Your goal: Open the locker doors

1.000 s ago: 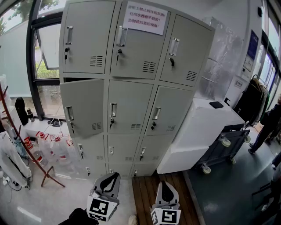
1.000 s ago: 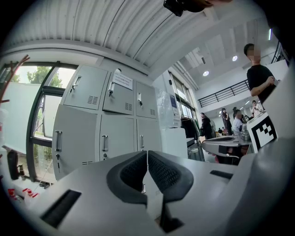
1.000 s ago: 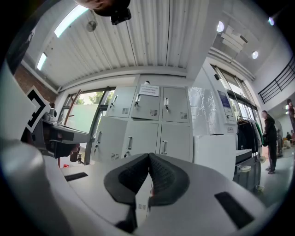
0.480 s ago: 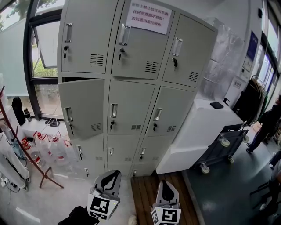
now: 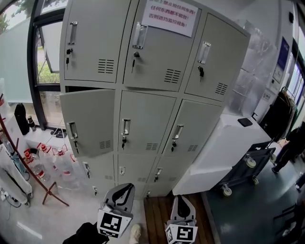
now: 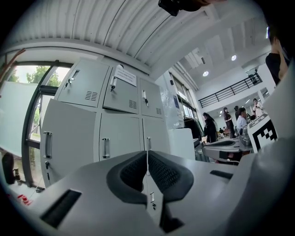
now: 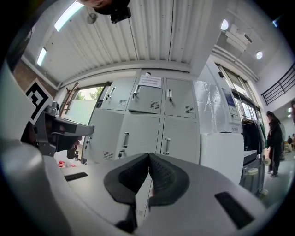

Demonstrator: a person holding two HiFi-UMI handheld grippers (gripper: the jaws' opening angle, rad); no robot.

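Only one locker door ajar; both claws closed and empty

The lockers stand as a grey bank three columns wide, filling the middle of the head view. The left door of the second row hangs slightly ajar, with a dark gap along its top edge. The other doors in view sit flush, several with keys in their locks. A paper notice is stuck on the top middle door.

The left gripper and right gripper sit low in the head view, side by side, both aimed at the lockers and well apart from any door or handle. In each gripper view the jaws meet pad to pad with nothing between them.

A white cabinet stands against the lockers' right side, and bottles sit on the floor to the left.
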